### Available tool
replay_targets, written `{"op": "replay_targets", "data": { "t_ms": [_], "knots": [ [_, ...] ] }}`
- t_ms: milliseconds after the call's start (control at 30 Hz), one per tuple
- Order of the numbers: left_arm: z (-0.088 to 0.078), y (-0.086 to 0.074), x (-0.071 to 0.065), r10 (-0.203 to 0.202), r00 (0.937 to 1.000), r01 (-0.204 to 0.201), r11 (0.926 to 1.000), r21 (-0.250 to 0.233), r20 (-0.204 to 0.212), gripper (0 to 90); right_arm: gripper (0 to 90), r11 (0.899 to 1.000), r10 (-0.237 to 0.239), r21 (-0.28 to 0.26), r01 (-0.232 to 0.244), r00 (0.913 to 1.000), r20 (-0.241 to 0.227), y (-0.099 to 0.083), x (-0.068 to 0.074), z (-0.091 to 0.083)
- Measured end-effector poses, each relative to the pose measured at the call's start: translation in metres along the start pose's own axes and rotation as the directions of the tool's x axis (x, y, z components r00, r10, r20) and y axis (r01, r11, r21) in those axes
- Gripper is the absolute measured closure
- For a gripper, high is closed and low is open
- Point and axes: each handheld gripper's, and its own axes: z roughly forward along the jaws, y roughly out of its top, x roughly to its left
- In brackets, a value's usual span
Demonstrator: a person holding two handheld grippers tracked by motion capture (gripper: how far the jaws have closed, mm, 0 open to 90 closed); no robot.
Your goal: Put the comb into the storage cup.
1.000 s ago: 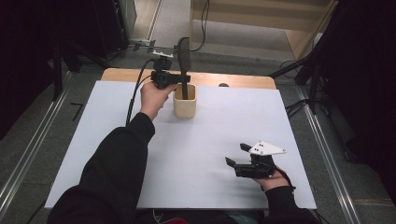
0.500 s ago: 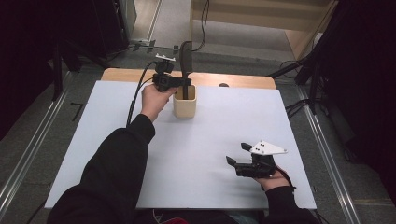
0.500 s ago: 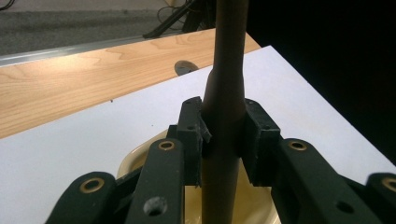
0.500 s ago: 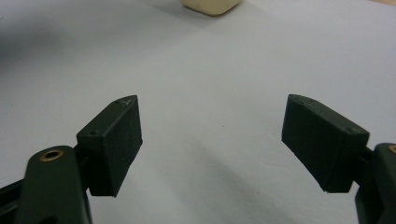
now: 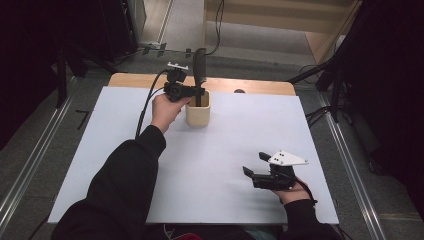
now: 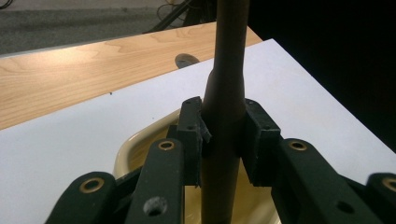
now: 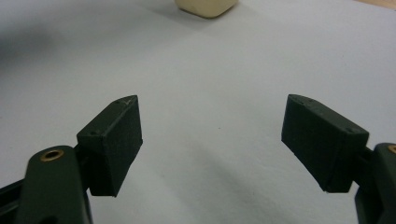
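High view: the left gripper (image 5: 192, 93) pinches a dark upright handle (image 5: 200, 67) standing in a cream cup (image 5: 198, 115) at 12 o'clock on the white table (image 5: 100, 150). The right gripper (image 5: 255, 165) rests at 4 o'clock, jaws spread with nothing between them.

Left gripper view: the pads (image 6: 191, 130) clamp the handle (image 6: 226, 93) just above the cup (image 6: 140, 144).

Right gripper view: the right gripper (image 7: 212, 135) is spread over bare table (image 7: 210, 70); the cup (image 7: 205, 7) sits at 12 o'clock, well apart.

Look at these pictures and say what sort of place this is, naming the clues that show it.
Probably a lab or studio set up for recording: a white sheet covers a wooden table, cables trail over the floor, and metal rails flank the table amid dark surroundings.
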Motion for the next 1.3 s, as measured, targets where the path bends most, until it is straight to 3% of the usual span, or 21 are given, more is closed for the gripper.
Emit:
{"op": "replay_targets", "data": {
  "t_ms": [300, 333, 367, 400, 433, 500, 633, 933, 1300],
  "knots": [
    [0.0, -0.002, -0.003, 0.033, 0.9994, -0.033, 0.9994, 0.011, -0.011, 70.7, 18.7, 1.0, 0.001, 0.0, -0.001, 1.0, -0.004, 0.0, 0.0, 0.0],
    [-0.001, -0.001, -0.004, 0.028, 0.9995, -0.028, 0.9996, 0.006, -0.013, 67.0, 18.7, 1.0, 0.001, -0.003, -0.001, 1.0, -0.005, 0.0, 0.0, 0.001],
    [-0.003, 0.0, -0.003, 0.023, 0.9997, -0.023, 0.9997, -0.006, -0.012, 53.8, 18.7, 1.0, 0.003, -0.002, -0.003, 1.0, -0.006, 0.001, -0.001, 0.001],
    [-0.006, 0.001, -0.003, 0.023, 0.9996, -0.023, 0.9995, -0.022, -0.016, 53.8, 18.7, 1.0, 0.003, -0.002, -0.003, 1.0, -0.006, 0.001, -0.001, 0.001],
    [-0.01, 0.001, -0.002, 0.018, 0.9995, -0.019, 0.9991, -0.039, -0.025, 43.1, 18.7, 1.0, 0.003, -0.002, -0.003, 1.0, -0.008, 0.001, -0.001, 0.001],
    [-0.018, 0.002, 0.002, 0.001, 0.9999, -0.002, 0.9983, -0.058, -0.017, 40.6, 18.7, 1.0, 0.005, -0.003, -0.005, 1.0, -0.008, 0.001, -0.001, 0.001],
    [-0.027, 0.001, 0.009, -0.031, 0.9995, 0.031, 0.9988, -0.037, -0.005, 34.2, 18.7, 1.0, 0.001, -0.003, -0.001, 0.9999, -0.011, 0.001, 0.0, 0.001],
    [-0.041, -0.01, 0.016, -0.071, 0.9973, 0.071, 0.9969, -0.032, 0.021, 33.4, 18.7, 1.0, -0.009, 0.0, 0.009, 0.9999, -0.013, 0.003, 0.0, 0.003],
    [-0.05, -0.021, 0.01, -0.052, 0.9981, 0.052, 0.9987, 0.001, 0.033, 32.9, 18.7, 1.0, -0.012, 0.004, 0.012, 0.9997, -0.022, 0.003, 0.002, 0.005]
  ]
}}
